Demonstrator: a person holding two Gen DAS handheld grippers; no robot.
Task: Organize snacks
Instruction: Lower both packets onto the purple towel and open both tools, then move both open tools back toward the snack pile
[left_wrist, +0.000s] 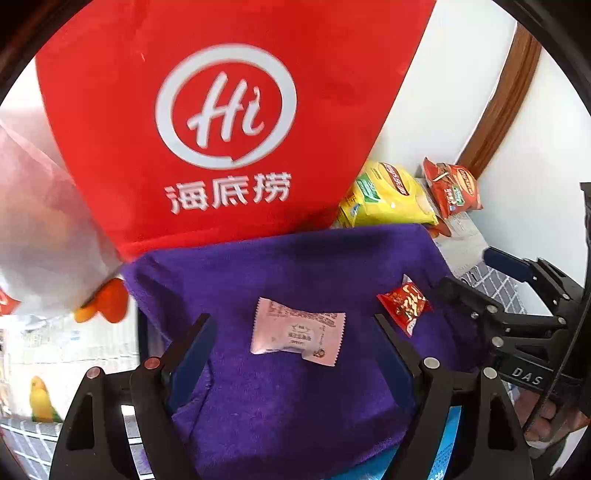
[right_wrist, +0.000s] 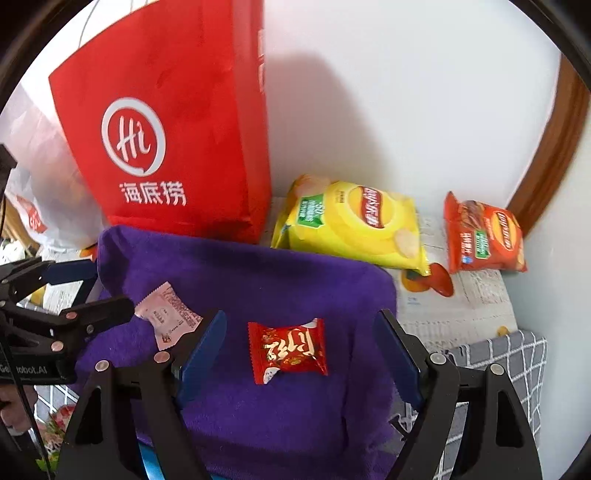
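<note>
1. A purple towel (left_wrist: 280, 266) covers a raised surface, with two small wrapped snacks lying flat on it, apart from each other.
2. The left gripper (left_wrist: 295, 332) hangs over the pale pink snack packet (left_wrist: 298, 336); its jaws stand wide apart and touch nothing.
3. The right gripper (right_wrist: 301, 339) hangs over the red snack packet (right_wrist: 287, 350), jaws likewise spread wide and empty.
4. Behind the towel stands a tall red paper bag (right_wrist: 166, 122) with a white logo.
5. To its right, by the white wall, a yellow chip bag (right_wrist: 354, 225) and a red chip bag (right_wrist: 484, 236) lie on a printed cloth.
</note>
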